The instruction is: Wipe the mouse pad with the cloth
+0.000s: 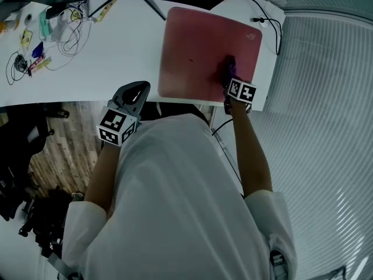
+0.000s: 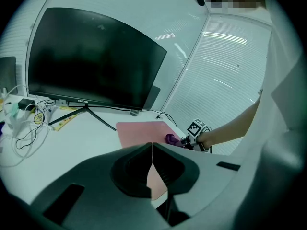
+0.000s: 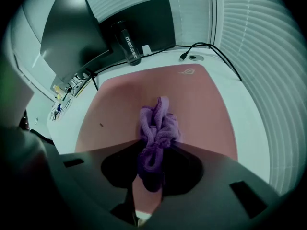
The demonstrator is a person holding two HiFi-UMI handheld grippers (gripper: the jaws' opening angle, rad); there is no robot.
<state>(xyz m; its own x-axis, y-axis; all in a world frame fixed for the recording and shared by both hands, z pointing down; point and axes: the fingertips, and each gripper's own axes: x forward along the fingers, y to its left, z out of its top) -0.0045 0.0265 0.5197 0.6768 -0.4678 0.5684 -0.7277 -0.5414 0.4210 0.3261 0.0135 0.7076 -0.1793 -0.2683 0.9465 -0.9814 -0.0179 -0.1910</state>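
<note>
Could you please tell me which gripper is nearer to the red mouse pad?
Right. The right gripper is over the right part of the mouse pad, shut on the purple cloth. The left gripper, shut, is at the near edge of the desk, left of the pad.

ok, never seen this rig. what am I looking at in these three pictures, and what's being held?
No robot here: a person holds a pair of tongs in each hand. The head view looks down from the person's head; the other two cameras ride on the tongs and look along their jaws. On the white desk lie a pink mouse pad and loose cables, with a monitor behind. The right tongs are shut on a purple cloth, down on the pad. The left tongs are shut and empty, by the desk's near edge.
</note>
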